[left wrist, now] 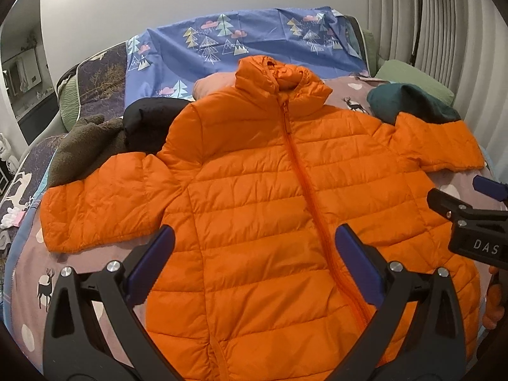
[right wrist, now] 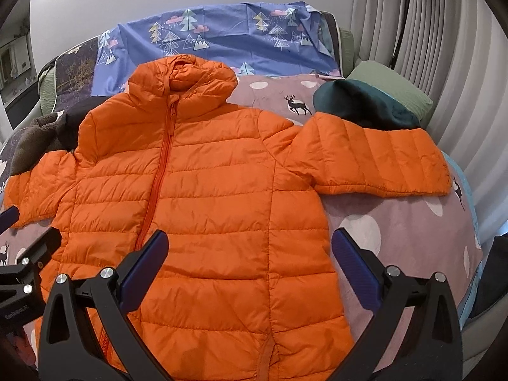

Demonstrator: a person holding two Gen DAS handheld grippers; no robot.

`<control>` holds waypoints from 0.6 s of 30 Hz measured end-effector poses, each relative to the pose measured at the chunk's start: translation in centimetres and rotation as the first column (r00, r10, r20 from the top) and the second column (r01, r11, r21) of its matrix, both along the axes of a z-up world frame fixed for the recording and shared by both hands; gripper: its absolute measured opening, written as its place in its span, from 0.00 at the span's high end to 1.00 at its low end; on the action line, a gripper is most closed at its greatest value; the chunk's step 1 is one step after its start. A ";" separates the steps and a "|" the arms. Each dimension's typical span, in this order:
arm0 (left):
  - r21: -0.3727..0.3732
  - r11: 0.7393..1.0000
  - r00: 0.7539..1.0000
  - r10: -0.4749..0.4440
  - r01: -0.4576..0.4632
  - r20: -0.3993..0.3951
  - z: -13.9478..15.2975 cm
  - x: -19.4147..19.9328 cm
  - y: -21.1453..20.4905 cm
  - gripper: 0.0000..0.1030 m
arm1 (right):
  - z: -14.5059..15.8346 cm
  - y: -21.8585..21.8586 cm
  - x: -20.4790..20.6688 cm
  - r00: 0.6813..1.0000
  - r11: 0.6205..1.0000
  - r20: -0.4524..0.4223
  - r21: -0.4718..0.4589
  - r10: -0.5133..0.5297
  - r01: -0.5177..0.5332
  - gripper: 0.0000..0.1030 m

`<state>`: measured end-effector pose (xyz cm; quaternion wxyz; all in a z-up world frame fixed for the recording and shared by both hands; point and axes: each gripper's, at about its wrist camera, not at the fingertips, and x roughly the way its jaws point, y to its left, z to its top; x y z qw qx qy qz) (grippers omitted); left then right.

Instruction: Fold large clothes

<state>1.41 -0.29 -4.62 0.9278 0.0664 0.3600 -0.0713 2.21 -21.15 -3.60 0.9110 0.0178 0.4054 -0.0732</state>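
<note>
An orange quilted puffer jacket [left wrist: 254,190] lies flat and face up on the bed, zipped, hood at the far end, both sleeves spread out to the sides. It also shows in the right wrist view [right wrist: 203,190]. My left gripper [left wrist: 254,244] is open and empty, held above the jacket's lower front beside the zipper. My right gripper [right wrist: 250,247] is open and empty above the jacket's lower right side. The right gripper's body shows at the right edge of the left wrist view [left wrist: 470,219].
The bed has a mauve deer-print cover [right wrist: 397,222]. A blue tree-print sheet [left wrist: 238,38] hangs behind. Brown and black garments [left wrist: 101,139] lie by the left sleeve. A teal garment [right wrist: 358,104] and green pillow [right wrist: 390,85] lie by the right sleeve. Curtains [right wrist: 428,31] hang at right.
</note>
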 end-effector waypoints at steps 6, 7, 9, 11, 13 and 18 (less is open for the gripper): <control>0.014 1.000 1.000 0.008 -0.008 -0.008 -0.5 -0.1 -0.3 0.02 | -0.2 -0.2 0.0 1.000 1.000 -0.009 -0.003 -0.008 0.008 0.01; 0.014 1.000 1.000 0.006 -0.005 -0.009 -0.5 -0.1 -0.4 0.02 | -0.2 -0.2 0.0 1.000 1.000 -0.009 -0.003 -0.009 0.009 0.01; 0.016 1.000 1.000 0.002 -0.001 -0.007 -0.5 -0.1 -0.3 0.02 | -0.3 -0.3 0.0 1.000 1.000 -0.009 -0.003 -0.011 0.011 0.01; 0.007 1.000 1.000 -0.010 0.011 -0.007 -0.5 -0.2 -0.3 0.02 | -0.3 -0.3 0.0 1.000 1.000 -0.008 -0.002 -0.011 0.011 0.01; -0.013 1.000 1.000 -0.028 0.028 -0.009 -0.5 -0.3 -0.3 0.02 | -0.2 -0.3 0.0 1.000 1.000 -0.007 -0.002 -0.009 0.009 0.01; -0.030 0.998 0.999 -0.051 0.051 -0.004 -0.4 -0.4 -0.3 0.02 | -0.2 -0.4 -0.1 1.000 1.000 -0.005 0.001 -0.006 0.006 0.01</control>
